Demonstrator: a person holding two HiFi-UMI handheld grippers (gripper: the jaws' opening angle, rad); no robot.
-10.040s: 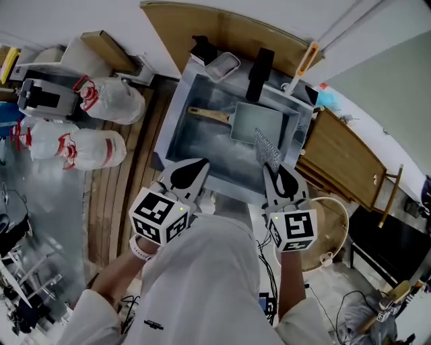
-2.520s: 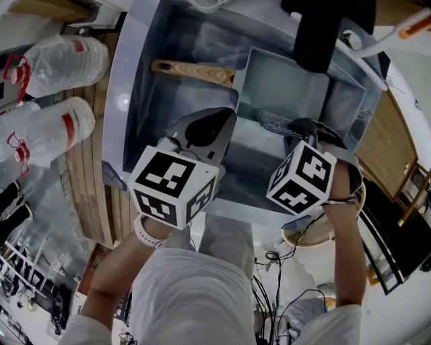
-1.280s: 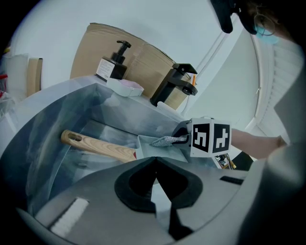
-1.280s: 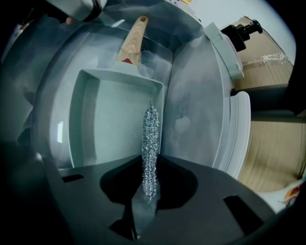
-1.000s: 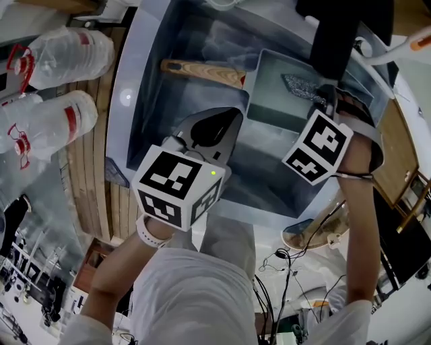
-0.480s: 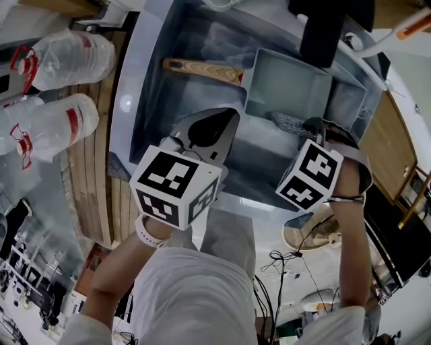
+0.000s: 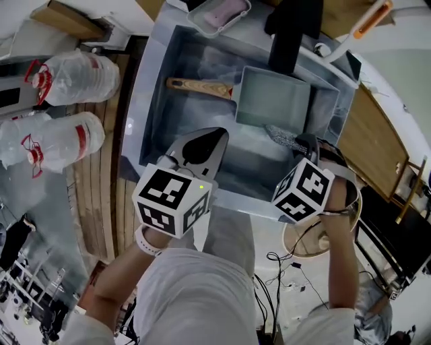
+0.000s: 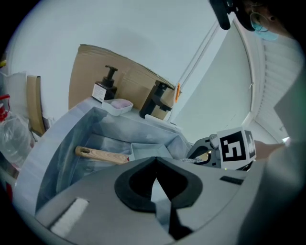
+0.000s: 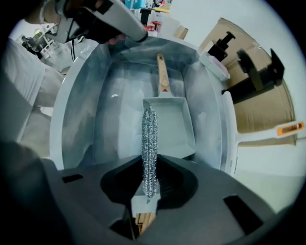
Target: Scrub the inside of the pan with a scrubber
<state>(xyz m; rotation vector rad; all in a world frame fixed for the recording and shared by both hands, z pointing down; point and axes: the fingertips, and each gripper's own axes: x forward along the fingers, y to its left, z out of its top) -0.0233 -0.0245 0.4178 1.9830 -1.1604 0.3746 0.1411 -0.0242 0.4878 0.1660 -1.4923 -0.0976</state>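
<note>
A rectangular grey pan (image 7: 273, 100) with a wooden handle (image 7: 201, 87) lies in the steel sink (image 7: 156, 101). My right gripper (image 7: 296, 140) is shut on a steel-mesh scrubber (image 7: 279, 135), which hangs at the pan's near edge. In the right gripper view the scrubber (image 9: 149, 134) stands up from the right gripper (image 9: 149, 179), in front of the pan (image 9: 174, 124). My left gripper (image 7: 214, 138) is shut on nothing and hovers over the sink's near left part. The left gripper (image 8: 155, 162) points at the pan (image 8: 148, 150), with the right gripper (image 8: 229, 148) beside it.
A black faucet (image 7: 289, 27) and a soap dish (image 7: 225, 13) stand at the sink's far rim, with a pump bottle (image 8: 103, 86) nearby. Two plastic water jugs (image 7: 74, 74) lie on the left. A wooden table (image 7: 377, 141) stands on the right.
My right gripper has drawn the scrubber back from inside the pan to its near edge. The left gripper has stayed in place, still shut.
</note>
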